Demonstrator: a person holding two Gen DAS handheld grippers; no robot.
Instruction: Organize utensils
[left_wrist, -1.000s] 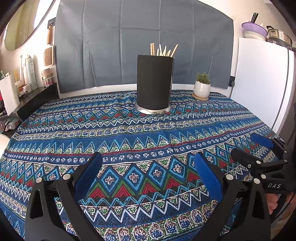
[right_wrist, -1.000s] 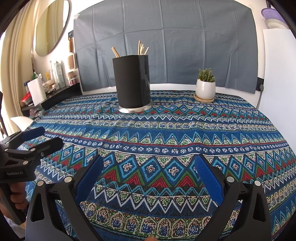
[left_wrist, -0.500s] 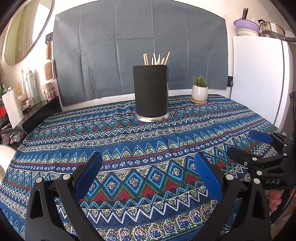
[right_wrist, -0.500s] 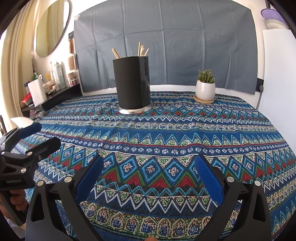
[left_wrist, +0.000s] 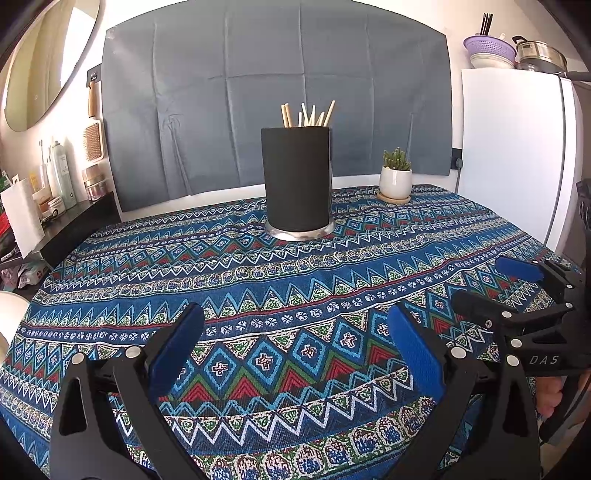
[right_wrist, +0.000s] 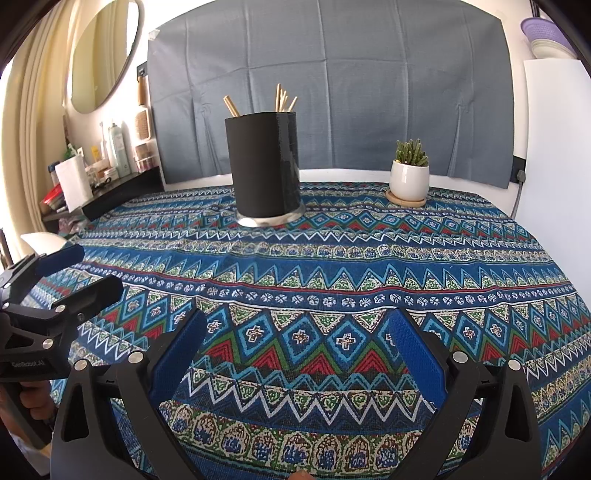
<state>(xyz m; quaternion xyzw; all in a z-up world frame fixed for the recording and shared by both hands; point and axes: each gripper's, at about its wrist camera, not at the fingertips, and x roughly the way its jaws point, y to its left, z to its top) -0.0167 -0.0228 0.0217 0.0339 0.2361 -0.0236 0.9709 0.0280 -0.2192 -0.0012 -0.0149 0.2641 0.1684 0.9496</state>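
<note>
Table edge: tablecloth (left_wrist: 295, 280) runs to the near rim under both grippers; wide bare cloth between grippers and holder.
Left gripper (left_wrist: 295, 343): released, blue pads spread, nothing between them, above the near cloth.
Right gripper (right_wrist: 295, 343): likewise spread wide, empty, beside the left one.
Holder (left_wrist: 296, 181): black cylinder, upright, centre-back of table, well apart from both grippers.
Contents: wooden chopsticks (left_wrist: 308, 114), long axes near vertical, tips fanned upward above the rim.
Neighbour: potted plant (right_wrist: 410, 177) right of holder, apart from it.
</note>
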